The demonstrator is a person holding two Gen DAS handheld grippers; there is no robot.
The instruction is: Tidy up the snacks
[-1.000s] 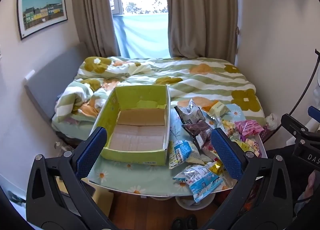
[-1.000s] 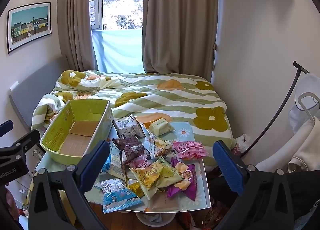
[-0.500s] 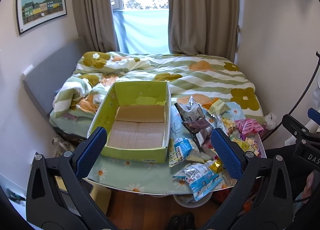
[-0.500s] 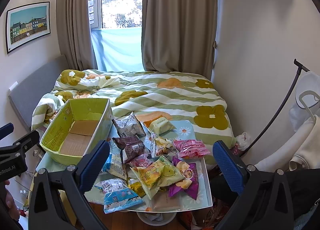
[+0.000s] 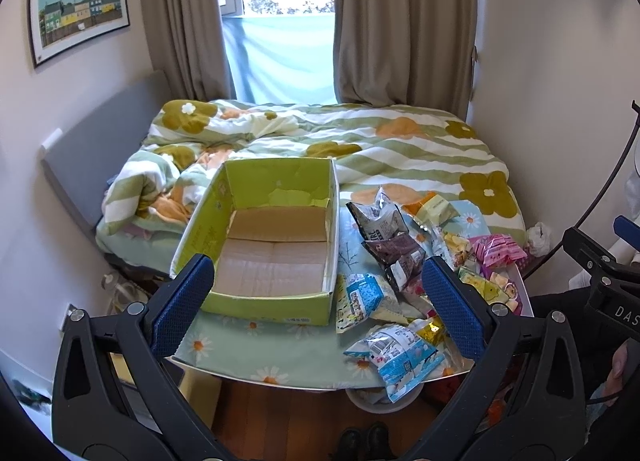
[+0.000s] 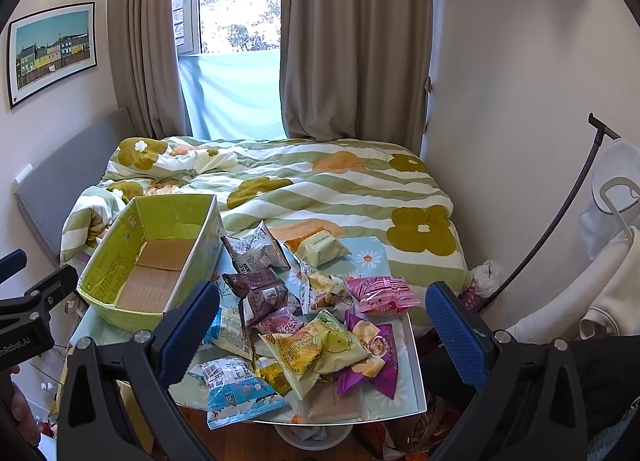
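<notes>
An empty green cardboard box (image 5: 264,245) (image 6: 148,261) stands on the left of a small table with a daisy-print cloth (image 5: 280,345). To its right lies a pile of several snack packets: a grey-white one (image 6: 256,251), a brown one (image 6: 260,293), a pink one (image 6: 380,295), a yellow one (image 6: 316,345), a purple one (image 6: 372,357) and a blue one (image 5: 400,357) (image 6: 236,389) at the front edge. My left gripper (image 5: 318,305) is open and empty, held above the table in front of the box. My right gripper (image 6: 324,329) is open and empty above the packets.
A bed with a green flowered duvet (image 5: 360,149) lies right behind the table. A grey headboard (image 5: 100,149) is on the left, curtains and a window behind. A black stand (image 6: 560,217) and white clothing (image 6: 600,293) are at the right. A bin (image 6: 308,435) sits under the table.
Both views have shifted slightly; the left gripper has drawn a little nearer and lower over the table. Nothing on the table has moved.
</notes>
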